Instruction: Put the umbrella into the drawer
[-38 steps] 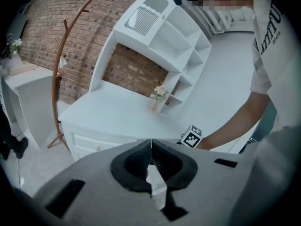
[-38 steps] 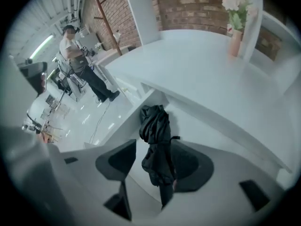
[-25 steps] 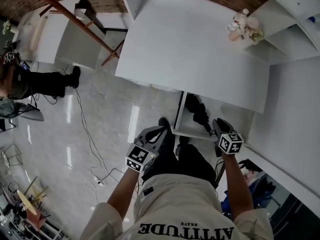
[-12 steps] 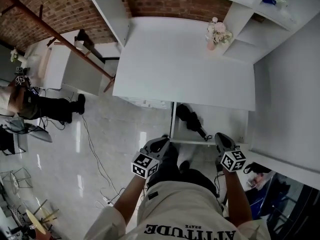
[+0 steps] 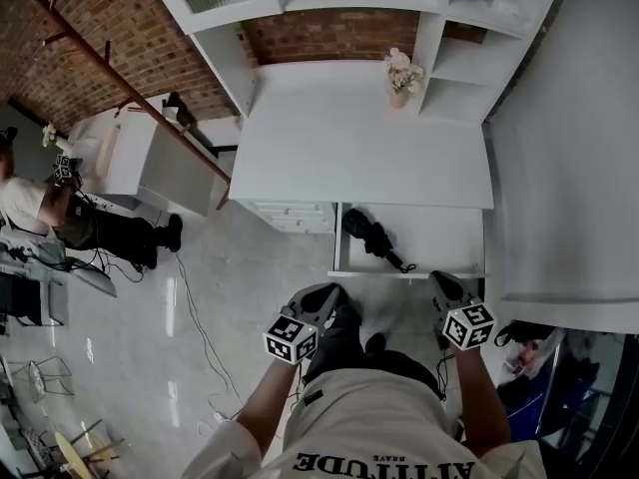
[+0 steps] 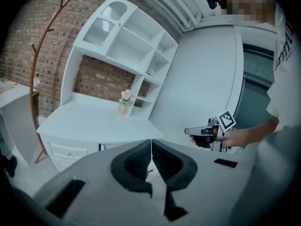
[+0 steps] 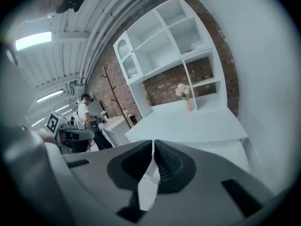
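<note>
A folded black umbrella [image 5: 371,236] is seen lying slantwise in the open white drawer [image 5: 446,238] under the worktop [image 5: 359,148], its slimmer end turned toward the drawer front. The left gripper [image 5: 331,291] and right gripper [image 5: 439,280] are held apart from it, jaws pressed together on nothing.

The umbrella [image 5: 371,238] lies inside the open drawer [image 5: 444,233] below the desk [image 5: 359,148].

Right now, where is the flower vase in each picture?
Head view: flower vase top centre, at the white desk's back edge.
Left gripper view: flower vase left of centre, on the desk.
Right gripper view: flower vase right of centre, on the desk.
Shared landmark: the white desk.
</note>
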The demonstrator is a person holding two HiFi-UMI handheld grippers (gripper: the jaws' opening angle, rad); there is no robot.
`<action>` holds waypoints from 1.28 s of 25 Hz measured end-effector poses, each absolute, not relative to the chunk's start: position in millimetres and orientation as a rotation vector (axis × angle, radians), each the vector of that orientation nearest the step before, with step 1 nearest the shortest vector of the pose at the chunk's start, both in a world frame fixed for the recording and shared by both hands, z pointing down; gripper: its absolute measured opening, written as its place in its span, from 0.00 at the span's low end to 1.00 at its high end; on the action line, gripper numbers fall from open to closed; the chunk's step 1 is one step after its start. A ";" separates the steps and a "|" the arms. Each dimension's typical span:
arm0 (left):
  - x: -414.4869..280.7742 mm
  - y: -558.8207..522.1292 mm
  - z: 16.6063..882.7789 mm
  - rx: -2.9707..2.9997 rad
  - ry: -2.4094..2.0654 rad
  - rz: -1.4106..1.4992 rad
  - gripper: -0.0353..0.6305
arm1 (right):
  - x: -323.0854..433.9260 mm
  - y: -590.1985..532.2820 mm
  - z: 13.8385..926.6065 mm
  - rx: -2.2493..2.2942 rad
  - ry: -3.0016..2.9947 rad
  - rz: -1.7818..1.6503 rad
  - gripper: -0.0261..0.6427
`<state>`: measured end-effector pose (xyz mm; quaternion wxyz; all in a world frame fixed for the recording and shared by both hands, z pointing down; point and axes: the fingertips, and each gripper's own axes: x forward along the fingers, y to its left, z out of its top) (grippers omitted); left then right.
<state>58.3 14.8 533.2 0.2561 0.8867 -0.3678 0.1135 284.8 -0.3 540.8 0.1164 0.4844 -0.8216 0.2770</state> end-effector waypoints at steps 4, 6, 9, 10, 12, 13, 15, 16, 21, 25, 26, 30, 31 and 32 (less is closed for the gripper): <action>62.5 45.8 518.5 2.427 -1.040 0.280 0.09 | 291.7 28.2 530.0 1.408 -2.426 0.750 0.09; 64.5 60.6 512.1 2.436 -1.066 0.274 0.09 | 296.2 40.4 530.4 1.383 -2.418 0.712 0.09; 62.8 82.1 500.1 2.449 -1.097 0.276 0.09 | 299.8 55.9 531.2 1.348 -2.382 0.664 0.09; 60.6 88.6 495.8 2.450 -1.107 0.277 0.09 | 299.9 60.4 530.2 1.340 -2.370 0.656 0.09; 54.2 98.7 489.3 2.450 -1.132 0.275 0.09 | 299.3 67.3 527.3 1.336 -2.356 0.649 0.09; 50.4 102.3 487.7 2.449 -1.146 0.273 0.09 | 298.7 69.8 525.9 1.337 -2.355 0.648 0.09; 42.2 109.0 485.5 2.448 -1.170 0.269 0.09 | 295.0 75.3 522.2 1.345 -2.364 0.650 0.09; 38.1 112.5 483.5 2.446 -1.176 0.264 0.09 | 291.8 78.8 518.9 1.351 -2.371 0.650 0.09; 19.0 126.0 462.2 2.433 -1.143 0.173 0.09 | 274.3 93.9 494.5 1.413 -2.413 0.642 0.09; -0.8 127.8 439.5 2.474 -1.141 0.129 0.09 | 261.4 97.5 468.8 1.482 -2.464 0.572 0.09; -6.4 126.1 435.3 2.486 -1.145 0.132 0.09 | 258.4 97.3 461.0 1.501 -2.473 0.541 0.09; -27.9 119.4 424.4 2.516 -1.138 0.145 0.09 | 244.3 100.0 430.9 1.557 -2.493 0.436 0.09; -31.9 116.8 422.3 2.520 -1.135 0.139 0.09 | 241.7 100.1 424.7 1.568 -2.495 0.416 0.09; -35.0 114.3 420.5 2.525 -1.131 0.134 0.09 | 239.6 99.8 419.7 1.579 -2.497 0.401 0.09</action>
